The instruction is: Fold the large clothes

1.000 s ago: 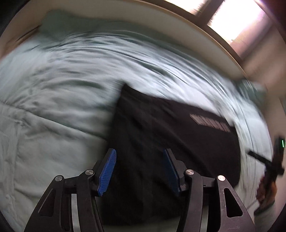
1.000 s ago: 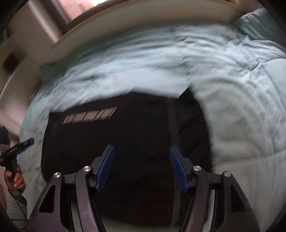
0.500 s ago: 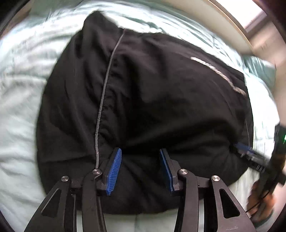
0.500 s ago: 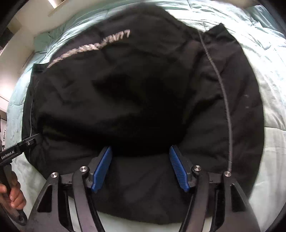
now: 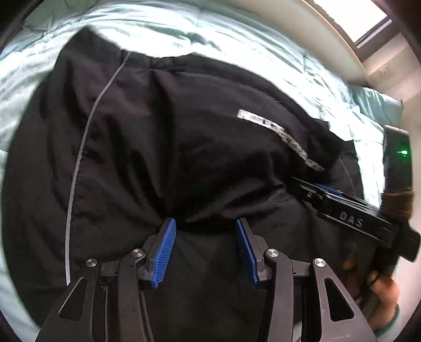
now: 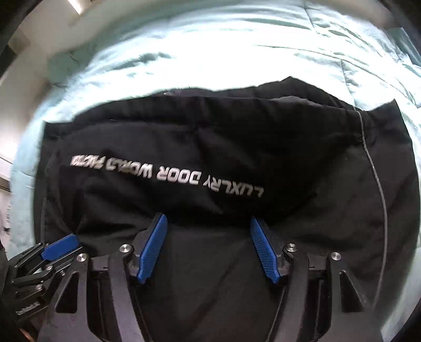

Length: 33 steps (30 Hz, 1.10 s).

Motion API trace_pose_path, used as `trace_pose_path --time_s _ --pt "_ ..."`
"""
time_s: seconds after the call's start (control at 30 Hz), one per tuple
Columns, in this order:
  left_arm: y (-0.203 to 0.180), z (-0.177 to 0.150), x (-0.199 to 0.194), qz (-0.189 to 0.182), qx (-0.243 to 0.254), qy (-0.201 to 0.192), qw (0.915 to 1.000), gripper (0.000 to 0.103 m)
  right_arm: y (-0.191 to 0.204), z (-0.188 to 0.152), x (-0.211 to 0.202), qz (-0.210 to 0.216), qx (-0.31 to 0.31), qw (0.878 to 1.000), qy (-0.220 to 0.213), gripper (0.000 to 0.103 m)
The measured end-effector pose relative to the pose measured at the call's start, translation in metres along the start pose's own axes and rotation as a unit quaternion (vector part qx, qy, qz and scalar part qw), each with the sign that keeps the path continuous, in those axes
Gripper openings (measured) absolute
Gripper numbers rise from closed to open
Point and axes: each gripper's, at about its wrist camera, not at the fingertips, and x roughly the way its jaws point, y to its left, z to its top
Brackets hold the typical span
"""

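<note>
A big black garment (image 5: 163, 147) lies spread on a bed with a pale green blanket (image 5: 236, 39). The blanket shows all around the far side of the cloth. The black cloth is puffy and full of soft wrinkles, and a top layer of it lies over a lower layer near the cameras. A thin grey line (image 5: 81, 147) runs down the cloth on its left side in the left wrist view. White letters (image 6: 168, 173) are printed across the cloth, and in the right wrist view they look upside down. The left tongs (image 5: 205, 223) sit low over the near part of the garment. Their two blue pads are spread apart, with the tips right at the edge of the top layer, and nothing is pinched between them. The right tongs (image 6: 208, 221) are also spread apart, and their blue pads rest at the edge of the top layer just below the white letters. They pinch nothing. In the left wrist view the right tongs (image 5: 326, 189) reach in from the right side, just over the cloth, and the person's right hand (image 5: 379, 297) holds the handle. In the right wrist view the left tongs (image 6: 60, 247) show at the lower left corner, close to the cloth's edge. A window (image 5: 365, 18) is up past the bed.
</note>
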Motion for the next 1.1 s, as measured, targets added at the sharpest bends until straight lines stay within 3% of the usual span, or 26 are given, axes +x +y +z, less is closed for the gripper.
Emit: trace_pose_path --time_s 0.07,0.17,0.33,0.4,0.47,0.5,0.53,0.6,0.8,0.87,0.97,1.1 --pt "0.003 0.003 0.001 -0.009 -0.002 0.002 1.0 0.048 0.005 0.002 0.005 -0.016 -0.012 1.0 0.0 0.067" --pt "0.004 -0.002 -0.018 -0.031 -0.003 0.0 0.9995 0.049 0.009 -0.004 0.0 -0.004 -0.009 1.0 -0.008 0.067" --pt "0.018 -0.04 -0.079 -0.031 0.005 -0.034 0.9989 0.049 -0.008 -0.039 -0.063 0.029 0.012 0.999 -0.036 0.068" --pt "0.031 -0.062 -0.094 -0.003 0.004 -0.046 0.9989 0.049 -0.014 -0.066 -0.086 0.016 0.009 0.999 -0.05 0.069" --pt "0.047 -0.072 -0.083 0.022 -0.024 -0.021 0.9992 0.05 -0.017 -0.096 -0.086 -0.028 0.019 0.999 -0.033 0.071" --pt "0.063 -0.076 -0.066 0.02 -0.057 0.009 0.9981 0.049 -0.019 -0.105 -0.071 -0.053 0.024 0.998 -0.001 0.072" --pt "0.075 -0.078 -0.055 0.006 -0.086 0.019 0.9961 0.049 -0.02 -0.113 -0.057 -0.052 0.03 0.998 0.019 0.072" --pt "0.079 -0.078 -0.055 -0.005 -0.101 0.014 0.9947 0.049 -0.024 -0.122 -0.044 -0.037 0.037 0.999 0.015 0.072" --pt "0.075 -0.089 -0.085 -0.005 -0.073 0.01 0.9973 0.05 -0.05 -0.136 -0.074 0.016 0.07 0.997 0.006 0.072" --pt "0.089 -0.105 -0.094 0.013 -0.079 0.012 0.9967 0.05 -0.056 -0.145 -0.085 0.014 0.075 0.997 -0.005 0.072" --pt "0.113 -0.121 -0.102 -0.002 -0.08 0.022 0.9965 0.05 -0.074 -0.169 -0.101 -0.004 0.084 0.996 -0.011 0.073" --pt "0.129 -0.128 -0.117 0.027 -0.088 0.022 0.9955 0.05 -0.105 -0.188 -0.12 -0.009 0.109 0.994 -0.01 0.073"
